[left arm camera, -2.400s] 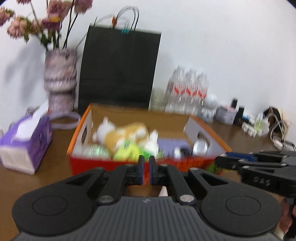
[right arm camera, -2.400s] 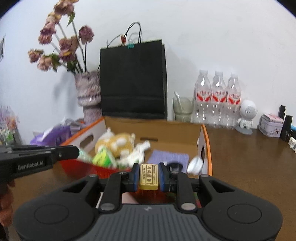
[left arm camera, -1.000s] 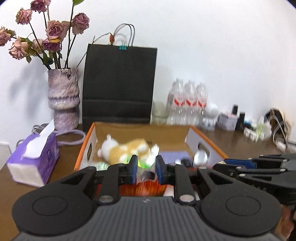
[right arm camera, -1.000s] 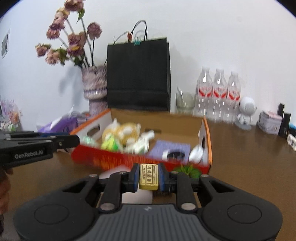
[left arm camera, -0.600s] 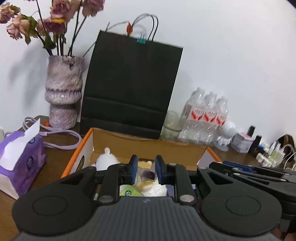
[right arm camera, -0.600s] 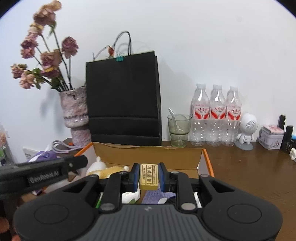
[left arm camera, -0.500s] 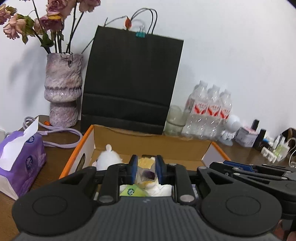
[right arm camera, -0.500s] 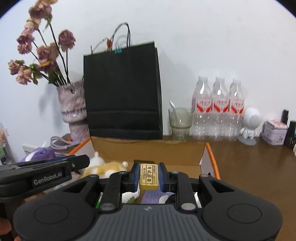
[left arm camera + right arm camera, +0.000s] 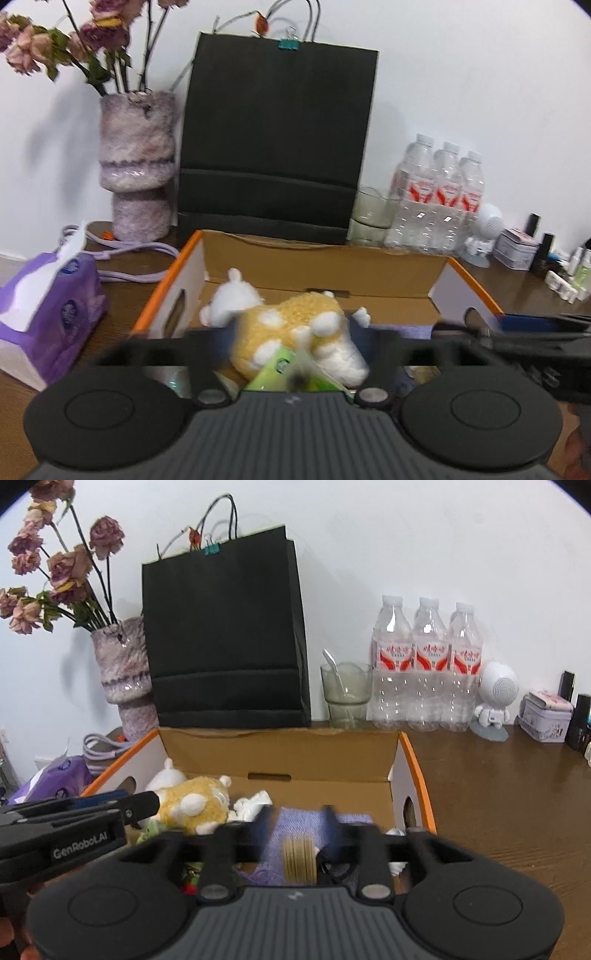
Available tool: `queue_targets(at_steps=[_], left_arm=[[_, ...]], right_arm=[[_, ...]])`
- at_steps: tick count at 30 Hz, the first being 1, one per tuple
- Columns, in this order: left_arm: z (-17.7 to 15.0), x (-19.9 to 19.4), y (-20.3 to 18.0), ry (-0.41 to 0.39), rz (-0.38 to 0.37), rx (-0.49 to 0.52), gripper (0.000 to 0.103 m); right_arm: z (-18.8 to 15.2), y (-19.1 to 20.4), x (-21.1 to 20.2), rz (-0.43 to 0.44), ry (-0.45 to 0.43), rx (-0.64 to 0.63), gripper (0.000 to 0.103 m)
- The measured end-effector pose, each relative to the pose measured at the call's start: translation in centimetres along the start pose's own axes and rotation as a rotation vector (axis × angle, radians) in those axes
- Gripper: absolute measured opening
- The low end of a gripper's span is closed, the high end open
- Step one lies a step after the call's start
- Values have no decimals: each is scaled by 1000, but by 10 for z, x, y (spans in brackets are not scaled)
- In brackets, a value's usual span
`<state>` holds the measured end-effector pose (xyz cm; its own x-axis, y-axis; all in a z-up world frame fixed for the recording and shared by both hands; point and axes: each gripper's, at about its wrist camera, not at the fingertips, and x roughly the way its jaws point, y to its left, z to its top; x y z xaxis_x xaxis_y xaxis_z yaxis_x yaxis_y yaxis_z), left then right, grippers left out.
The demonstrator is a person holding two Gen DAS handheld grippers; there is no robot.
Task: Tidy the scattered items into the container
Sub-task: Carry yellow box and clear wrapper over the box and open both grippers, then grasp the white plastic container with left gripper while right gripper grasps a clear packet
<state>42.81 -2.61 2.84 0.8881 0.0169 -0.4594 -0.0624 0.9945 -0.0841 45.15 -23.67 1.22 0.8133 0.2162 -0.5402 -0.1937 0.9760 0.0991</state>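
Two grippers spread wide over the box

Both the left gripper (image 9: 295, 347) and right gripper (image 9: 295, 825) have just been opening above the cardboard box (image 9: 280, 753). A yellow block (image 9: 300, 862) sits loose between the right fingers; a clear packet (image 9: 303, 373) lies free between the left.

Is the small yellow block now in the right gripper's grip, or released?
Released. The right gripper has just been opening; its jaws stand wide, and the yellow block drops free between them over the cardboard box.
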Motion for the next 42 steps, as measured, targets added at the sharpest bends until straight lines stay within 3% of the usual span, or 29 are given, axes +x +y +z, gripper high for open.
queue_targets(at_steps=[1,30,42], left_arm=[[2,-2,1,-15,33,0,103],[8,-15,1,-41,16,-24,103],[-9,-48,12,-9,-52,-10,103]], right_arm=[[0,-2,-1,-25,2,3,103],[8,-10,-14,-4,-7,29,103],[-4,-14,-39,19,-17,-6,103]])
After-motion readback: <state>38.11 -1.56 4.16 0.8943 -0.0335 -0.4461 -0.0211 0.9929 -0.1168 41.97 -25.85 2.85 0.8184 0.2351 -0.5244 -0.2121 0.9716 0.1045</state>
